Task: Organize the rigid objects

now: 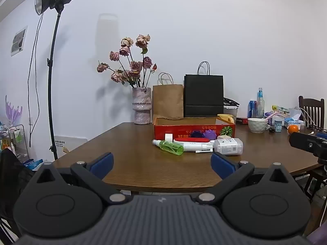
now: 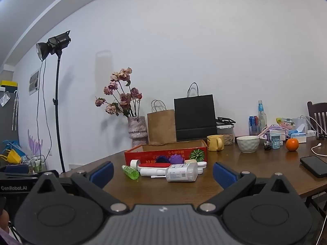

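A small heap of rigid objects lay at the middle of the frame on the wooden table (image 1: pixel 126 143), pressed against the front wall of a red cardboard box (image 1: pixel 194 130): a green bottle (image 1: pixel 171 147) on its side at the left, a white tube (image 1: pixel 196 147) beside it, a red-topped brush (image 1: pixel 192 140) behind the tube, and a clear bottle (image 1: pixel 229 146) lying at the right end. All of it sat just above and between the blue pads of the left gripper (image 1: pixel 162 163), well apart from them, the jaws spread wide with nothing in them. In the right wrist view the same heap lay centre frame, the clear bottle (image 2: pixel 181 172) nearest, above and between the fingers of the right gripper (image 2: pixel 163 173), likewise spread and empty. Behind the box stood a brown paper bag (image 1: pixel 167 101), a black bag (image 1: pixel 203 96) and a vase of dried roses (image 1: pixel 142 106); an orange (image 2: pixel 292 144) sat at the right.
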Available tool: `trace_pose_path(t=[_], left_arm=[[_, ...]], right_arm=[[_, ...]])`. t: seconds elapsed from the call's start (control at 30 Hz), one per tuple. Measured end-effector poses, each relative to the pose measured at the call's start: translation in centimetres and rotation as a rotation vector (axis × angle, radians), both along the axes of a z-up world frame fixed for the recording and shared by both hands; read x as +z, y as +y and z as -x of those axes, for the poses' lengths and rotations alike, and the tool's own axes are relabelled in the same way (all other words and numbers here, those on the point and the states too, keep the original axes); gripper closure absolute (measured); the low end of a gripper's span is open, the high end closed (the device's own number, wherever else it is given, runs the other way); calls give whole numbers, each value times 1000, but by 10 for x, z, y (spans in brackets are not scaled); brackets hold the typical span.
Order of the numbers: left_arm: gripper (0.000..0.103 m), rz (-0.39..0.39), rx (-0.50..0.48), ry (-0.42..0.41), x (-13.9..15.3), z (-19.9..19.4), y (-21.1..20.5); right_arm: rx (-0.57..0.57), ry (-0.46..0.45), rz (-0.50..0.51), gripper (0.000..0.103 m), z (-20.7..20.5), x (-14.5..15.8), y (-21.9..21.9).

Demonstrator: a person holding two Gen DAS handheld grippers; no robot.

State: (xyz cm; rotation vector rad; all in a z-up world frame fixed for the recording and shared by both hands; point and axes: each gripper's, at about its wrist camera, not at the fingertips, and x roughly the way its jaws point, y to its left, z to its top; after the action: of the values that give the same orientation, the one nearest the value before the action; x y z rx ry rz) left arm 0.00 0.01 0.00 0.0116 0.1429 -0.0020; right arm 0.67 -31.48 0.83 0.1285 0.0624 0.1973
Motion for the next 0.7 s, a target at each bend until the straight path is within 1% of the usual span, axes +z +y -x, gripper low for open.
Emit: trace_pose_path(t=[0.03, 0.1, 0.23, 0.33, 0.5, 0.7], left_arm=[[0, -6, 1, 14, 0, -1, 0], [0, -3, 5, 13, 0, -1, 0], [0, -4, 3, 7, 2, -3, -2], [0, 4, -5, 12, 0, -3, -1], [0, 6, -6, 12, -2, -8, 0], [0, 3, -13, 8, -1, -2, 0]], right_arm=[[-1, 0, 4, 0, 0, 0, 0], [-8, 16, 16, 0, -2, 1, 1], [-2, 11, 15, 0, -4, 7, 3], [0, 15, 7, 0, -3, 0, 3], [3, 16, 7, 0, -5, 2, 2], [3, 14, 8, 0, -5, 0, 2]])
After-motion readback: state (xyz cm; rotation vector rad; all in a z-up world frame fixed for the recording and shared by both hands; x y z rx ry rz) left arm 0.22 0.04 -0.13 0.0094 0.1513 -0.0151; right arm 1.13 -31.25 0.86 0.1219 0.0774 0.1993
